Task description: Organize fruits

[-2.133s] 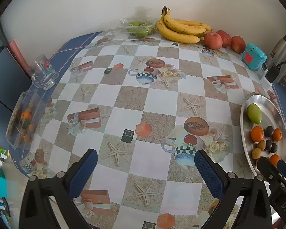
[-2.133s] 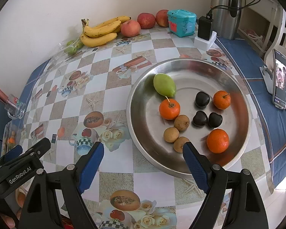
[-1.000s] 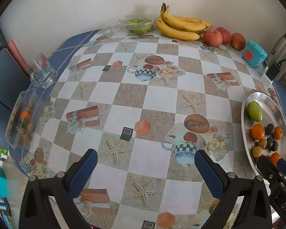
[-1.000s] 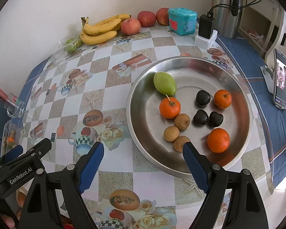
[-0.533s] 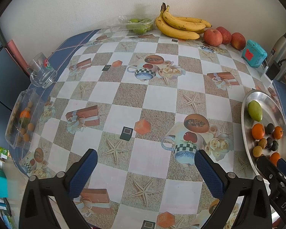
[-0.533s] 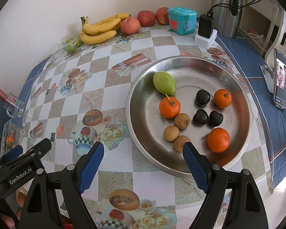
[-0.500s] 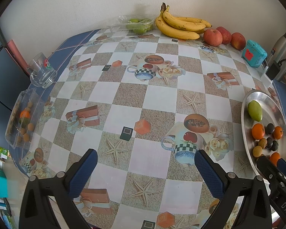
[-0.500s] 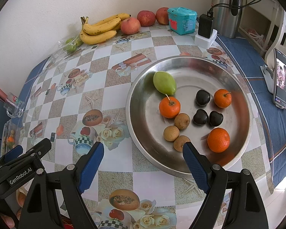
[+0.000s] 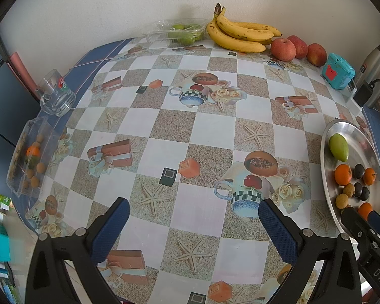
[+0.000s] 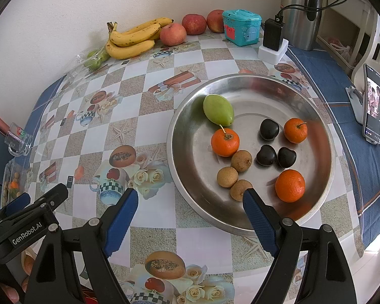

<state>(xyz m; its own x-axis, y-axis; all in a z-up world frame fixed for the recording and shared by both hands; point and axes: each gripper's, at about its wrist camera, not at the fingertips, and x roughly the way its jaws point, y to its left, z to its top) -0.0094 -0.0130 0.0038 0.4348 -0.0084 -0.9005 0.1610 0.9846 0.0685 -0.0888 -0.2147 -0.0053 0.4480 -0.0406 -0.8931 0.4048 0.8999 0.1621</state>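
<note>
A round steel tray (image 10: 314, 116) holds a green mango (image 10: 218, 113), three tangerines (image 10: 225, 142), three dark plums (image 10: 266, 155) and three brown longans (image 10: 241, 160). My right gripper (image 10: 190, 202) is open and empty above the tray's near-left rim. My left gripper (image 9: 193, 215) is open and empty over the tablecloth, left of the tray (image 9: 326, 136). Bananas (image 9: 236, 38), three apples (image 9: 283, 49) and a clear box of green fruit (image 9: 182, 31) line the far wall. A clear box of small fruit (image 9: 31, 159) sits at the left edge.
A glass mug (image 9: 55, 93) stands at the left edge. A teal toy box (image 10: 242, 26), a charger (image 10: 272, 40) and a steel kettle (image 10: 304, 10) stand at the back right. A phone on a stand (image 10: 372, 106) is at the far right.
Both grippers have stayed open and nearly still. The left wrist view drew back very slightly about a second and more ago; nothing on the table moved.
</note>
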